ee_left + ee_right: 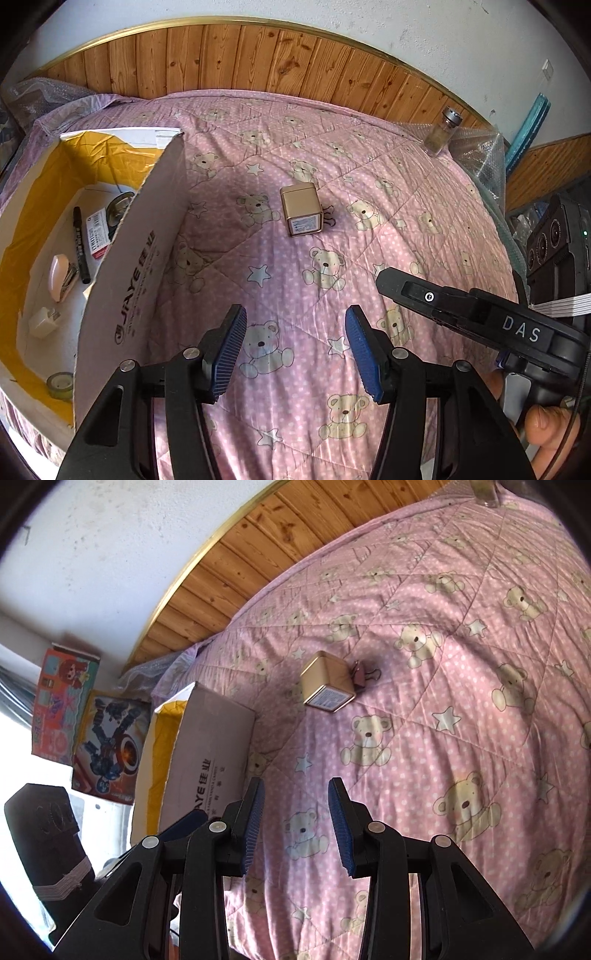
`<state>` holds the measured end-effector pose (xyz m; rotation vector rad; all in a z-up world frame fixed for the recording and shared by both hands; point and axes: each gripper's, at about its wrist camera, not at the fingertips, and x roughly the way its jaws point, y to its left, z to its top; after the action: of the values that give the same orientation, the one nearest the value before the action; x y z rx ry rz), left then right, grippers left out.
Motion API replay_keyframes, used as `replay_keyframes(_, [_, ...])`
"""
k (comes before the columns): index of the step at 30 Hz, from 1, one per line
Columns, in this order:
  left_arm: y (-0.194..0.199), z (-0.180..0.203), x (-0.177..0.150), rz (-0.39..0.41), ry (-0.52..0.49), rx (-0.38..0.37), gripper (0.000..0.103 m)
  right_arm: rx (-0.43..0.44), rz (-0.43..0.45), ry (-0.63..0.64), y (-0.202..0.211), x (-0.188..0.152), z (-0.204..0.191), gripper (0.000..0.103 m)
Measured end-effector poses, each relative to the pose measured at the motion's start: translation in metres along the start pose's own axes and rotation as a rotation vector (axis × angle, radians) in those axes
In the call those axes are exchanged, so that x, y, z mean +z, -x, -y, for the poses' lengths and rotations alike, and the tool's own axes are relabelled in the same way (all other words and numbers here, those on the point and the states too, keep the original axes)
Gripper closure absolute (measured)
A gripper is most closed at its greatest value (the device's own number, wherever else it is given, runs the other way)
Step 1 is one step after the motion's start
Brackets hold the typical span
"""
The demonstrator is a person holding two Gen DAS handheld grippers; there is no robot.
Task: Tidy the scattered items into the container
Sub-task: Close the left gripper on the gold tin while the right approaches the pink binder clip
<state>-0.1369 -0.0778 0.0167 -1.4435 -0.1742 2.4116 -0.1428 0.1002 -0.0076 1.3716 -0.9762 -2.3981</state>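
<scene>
A small gold tin (301,209) (327,684) lies on its side on the pink bear quilt (369,258), with a dark binder clip (330,216) (364,674) just to its right. A glass jar (441,132) with a metal lid stands at the quilt's far right edge. The cardboard box (129,266) (210,746) sits at the left and holds a black marker (81,245), a pink stapler (61,277), a white charger (43,322) and a tape roll (61,385). My left gripper (295,332) is open and empty, well short of the tin. My right gripper (295,801) is open and empty too.
A wood-panelled headboard (258,62) and white wall run behind the bed. Bubble wrap (476,155) lies at the far right corner. The right gripper's body (480,317) and a hand (546,424) reach in from the right in the left wrist view. Toy boxes (107,746) lean left of the bed.
</scene>
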Motion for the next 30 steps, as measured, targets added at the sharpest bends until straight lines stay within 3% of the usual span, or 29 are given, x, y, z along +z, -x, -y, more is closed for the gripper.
replay_keyframes(18, [-0.120,0.005,0.089,-0.053,0.069,-0.048,0.046,-0.001,-0.020,-0.087,-0.059,0.085,0.055,0.064])
replay_keyframes(26, [-0.160,-0.011,0.097,-0.069,0.110,-0.054,0.043,-0.017,-0.061,-0.103,-0.094,0.104,0.067,0.064])
replay_keyframes(30, [-0.165,-0.018,0.094,-0.055,0.098,-0.083,0.053,-0.020,-0.090,-0.094,-0.112,0.109,0.068,0.064])
